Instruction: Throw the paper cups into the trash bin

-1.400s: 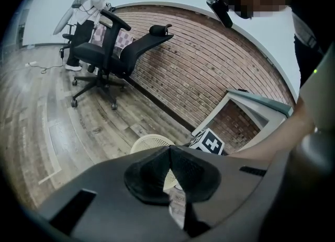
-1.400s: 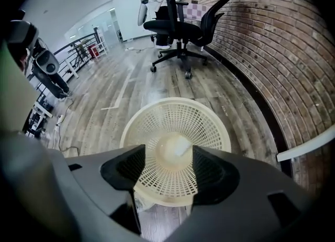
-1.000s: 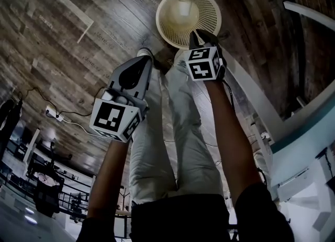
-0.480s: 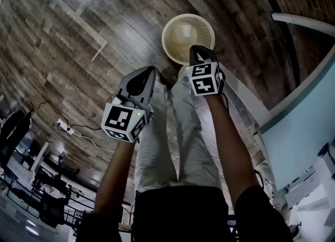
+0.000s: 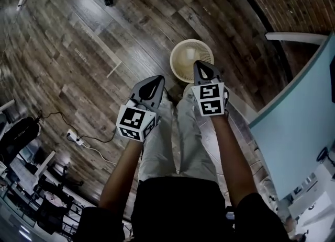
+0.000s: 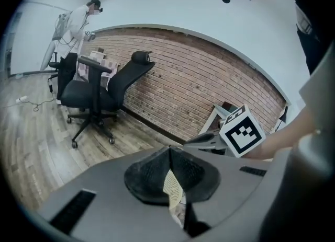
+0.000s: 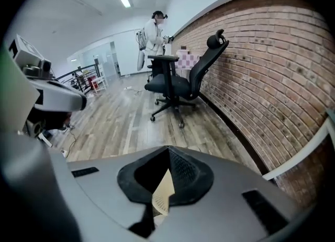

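Observation:
The cream mesh trash bin stands on the wood floor just beyond both grippers. Something pale lies inside it, too small to make out. My right gripper points down at the bin's near rim, jaws shut with nothing between them. My left gripper hangs to the bin's left, also shut and empty. In the left gripper view the jaws meet in a line, and bin mesh shows in the gap beneath. The right gripper view shows the same: shut jaws with bin mesh below. No paper cup is in either gripper.
A black office chair stands by the brick wall. A pale blue partition and white desk edge close off the right. A power strip with cable lies on the floor at left. A person stands far off.
Both grippers have lifted up and away from the bin, which now looks smaller and farther below. The right gripper no longer overlaps the bin's opening.

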`<state>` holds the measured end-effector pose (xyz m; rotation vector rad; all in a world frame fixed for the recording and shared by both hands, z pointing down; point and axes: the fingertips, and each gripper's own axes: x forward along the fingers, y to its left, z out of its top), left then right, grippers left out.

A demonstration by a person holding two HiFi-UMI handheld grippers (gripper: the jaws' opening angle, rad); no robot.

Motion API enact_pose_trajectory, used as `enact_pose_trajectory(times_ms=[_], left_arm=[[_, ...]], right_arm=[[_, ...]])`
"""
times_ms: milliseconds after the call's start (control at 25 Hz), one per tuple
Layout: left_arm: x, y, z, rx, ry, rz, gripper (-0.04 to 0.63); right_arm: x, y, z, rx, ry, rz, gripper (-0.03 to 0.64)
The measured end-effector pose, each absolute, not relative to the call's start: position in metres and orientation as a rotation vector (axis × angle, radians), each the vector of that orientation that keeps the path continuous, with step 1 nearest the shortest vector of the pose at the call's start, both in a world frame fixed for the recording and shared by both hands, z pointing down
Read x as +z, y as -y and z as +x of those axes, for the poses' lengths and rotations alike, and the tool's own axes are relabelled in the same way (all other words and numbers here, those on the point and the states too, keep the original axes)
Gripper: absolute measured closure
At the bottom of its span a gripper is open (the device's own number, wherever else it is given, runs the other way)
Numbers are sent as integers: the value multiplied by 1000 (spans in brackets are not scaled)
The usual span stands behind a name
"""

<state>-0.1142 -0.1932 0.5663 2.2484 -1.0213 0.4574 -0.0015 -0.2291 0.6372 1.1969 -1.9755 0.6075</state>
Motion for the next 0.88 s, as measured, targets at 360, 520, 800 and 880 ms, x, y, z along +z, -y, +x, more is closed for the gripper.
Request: enact_pose_trajectory(times_ms=[360,520,800,880], left_arm=[[483,216,-109,433,1065,2375,586],[447,224,-114,460,1100,2443,586],[380,233,-120,382,1157,2510,586],[365,232,-117,345,1154,2529,586]], right_arm=[[501,238,-27,515,2166,1288,612],[448,239,-38,481,2261,1312,613],[369,235,-46,381,2320,1338,614],[348,235,-46,346,2334,1353,614]])
